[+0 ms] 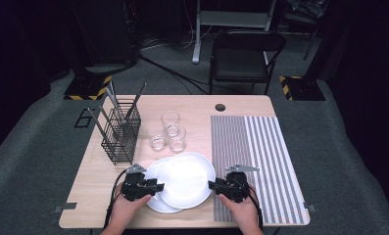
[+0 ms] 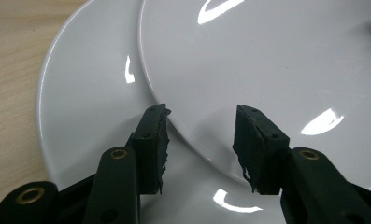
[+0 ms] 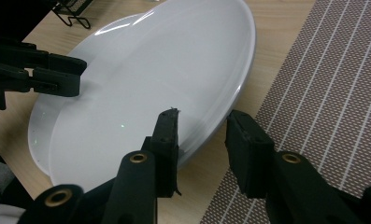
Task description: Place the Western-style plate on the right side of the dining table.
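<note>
Upper plate (image 1: 186,179): white, lower centre of the high view, overlapping a second white plate (image 1: 155,200) that pokes out at its lower left.
Left gripper (image 1: 156,186): jaws apart, unclenched, straddling the upper plate's left rim; in the left gripper view (image 2: 199,140) that rim passes between the jaws, above the lower plate (image 2: 89,116).
Right gripper (image 1: 212,185): jaws apart, at the upper plate's right rim; in the right gripper view (image 3: 201,140) one jaw over the plate (image 3: 150,88), the other beside it.
Striped placemat (image 1: 253,161): right part of the table (image 1: 91,196).
Glasses (image 1: 169,131): three, clear, centre frame, above the plates.
Wire rack (image 1: 119,132): black, left of the glasses, holding utensils.
Chair (image 1: 245,54): black, upper centre, beyond the table.
</note>
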A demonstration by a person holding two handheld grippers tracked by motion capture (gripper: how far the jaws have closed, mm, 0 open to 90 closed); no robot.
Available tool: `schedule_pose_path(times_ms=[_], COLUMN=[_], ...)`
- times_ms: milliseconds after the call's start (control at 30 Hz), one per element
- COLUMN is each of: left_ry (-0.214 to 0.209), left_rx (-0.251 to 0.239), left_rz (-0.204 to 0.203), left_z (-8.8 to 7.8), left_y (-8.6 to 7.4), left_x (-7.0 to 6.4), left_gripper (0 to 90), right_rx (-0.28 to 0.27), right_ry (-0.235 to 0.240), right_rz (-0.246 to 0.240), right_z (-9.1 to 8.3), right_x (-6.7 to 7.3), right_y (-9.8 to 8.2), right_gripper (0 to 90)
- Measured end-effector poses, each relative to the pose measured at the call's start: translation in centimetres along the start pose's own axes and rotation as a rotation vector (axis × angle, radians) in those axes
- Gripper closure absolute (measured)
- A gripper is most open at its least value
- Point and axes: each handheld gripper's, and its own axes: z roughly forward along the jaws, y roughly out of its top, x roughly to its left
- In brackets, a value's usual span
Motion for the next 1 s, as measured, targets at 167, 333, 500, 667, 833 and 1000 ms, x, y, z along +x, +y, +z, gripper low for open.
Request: schedule_pose_path(times_ms=[167, 333, 500, 667, 833, 1000], left_ry=[-0.006, -0.02, -0.018, -0.009, -0.01, -0.02], left_rx=[0.003, 0.004, 0.008, 0.005, 0.002, 0.003], left_rz=[0.009, -0.003, 0.004, 0.016, 0.005, -0.009], left_z=[0.3, 0.5, 0.5, 0.5, 0.5, 0.5], left_y=[0.2, 0.3, 0.3, 0.3, 0.3, 0.3], left_x=[-0.2, -0.4, -0.4, -0.5, -0.4, -0.5], left_gripper=[54.6, 54.6, 54.7, 54.3, 52.5, 49.5], right_rx=[-0.002, -0.011, -0.012, -0.023, -0.012, -0.013], right_ry=[-0.016, -0.026, -0.029, -0.029, -0.025, -0.026], right_rz=[0.015, 0.01, 0.02, 0.012, 0.038, 0.047], right_z=[-0.4, -0.5, -0.5, -0.5, -0.4, -0.4], right_x=[-0.2, -0.4, -0.5, -0.6, -0.8, -1.0], right_y=[-0.1, -0.4, -0.7, -0.8, -1.0, -1.2], right_gripper=[64.8, 65.0, 64.8, 64.7, 63.9, 63.9])
